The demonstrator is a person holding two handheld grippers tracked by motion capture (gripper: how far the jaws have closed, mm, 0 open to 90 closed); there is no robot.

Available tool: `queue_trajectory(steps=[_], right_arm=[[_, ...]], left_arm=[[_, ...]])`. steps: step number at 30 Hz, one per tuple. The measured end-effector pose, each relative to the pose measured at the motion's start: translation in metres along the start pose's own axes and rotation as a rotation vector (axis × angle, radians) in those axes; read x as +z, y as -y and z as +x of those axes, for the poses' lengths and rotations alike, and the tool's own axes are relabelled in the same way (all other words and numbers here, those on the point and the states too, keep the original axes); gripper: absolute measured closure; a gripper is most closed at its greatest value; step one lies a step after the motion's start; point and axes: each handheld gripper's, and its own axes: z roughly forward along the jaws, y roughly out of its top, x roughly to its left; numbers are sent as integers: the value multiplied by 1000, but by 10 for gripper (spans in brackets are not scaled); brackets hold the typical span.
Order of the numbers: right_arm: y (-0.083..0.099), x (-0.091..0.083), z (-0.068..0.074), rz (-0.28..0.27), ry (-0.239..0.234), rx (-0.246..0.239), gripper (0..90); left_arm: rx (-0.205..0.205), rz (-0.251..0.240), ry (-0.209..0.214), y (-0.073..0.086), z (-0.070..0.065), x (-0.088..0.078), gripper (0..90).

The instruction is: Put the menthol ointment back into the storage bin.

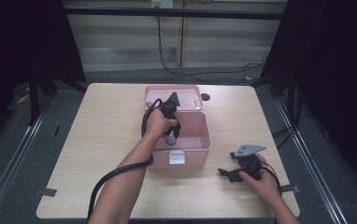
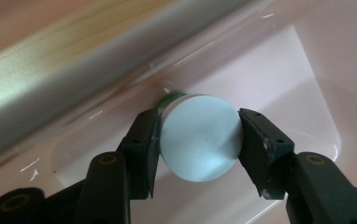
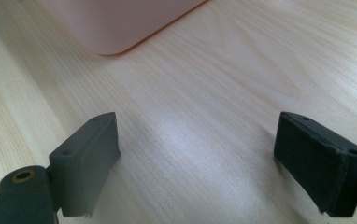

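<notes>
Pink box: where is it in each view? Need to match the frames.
High view: pink box at table centre, lid open behind it.
Left gripper view: its inner floor and wall lie behind the white cap held in the jaws.
Right gripper view: one outer corner, top left.
Shared landmark: the wooden table.

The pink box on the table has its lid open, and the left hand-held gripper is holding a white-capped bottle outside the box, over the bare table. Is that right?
Not quite. The left hand-held gripper holds the white-capped bottle inside the pink box, not over the bare table. The left gripper view shows the box's pink floor behind the cap. The lid is open, as you said.
</notes>
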Motion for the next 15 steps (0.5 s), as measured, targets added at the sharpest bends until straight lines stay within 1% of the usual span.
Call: queue_trajectory(steps=[2, 5, 7, 10, 11, 13, 15], right_arm=[[0, 0, 0, 0, 1, 0, 134], [0, 0, 0, 0, 0, 0, 134], [0, 0, 0, 0, 0, 0, 134], [0, 0, 0, 0, 0, 2, 134], [0, 0, 0, 0, 1, 2, 134], [0, 0, 0, 0, 1, 1, 134], [0, 0, 0, 0, 0, 2, 134]], left_arm=[[-8, -4, 2, 0, 1, 1, 500], [4, -9, -3, 0, 2, 1, 500], [-5, -18, 2, 1, 2, 1, 500], [-7, -25, 0, 1, 3, 1, 500], [-18, -29, 2, 1, 4, 1, 500], [-12, -28, 5, 0, 5, 1, 500], [-11, -34, -9, 0, 5, 1, 500]])
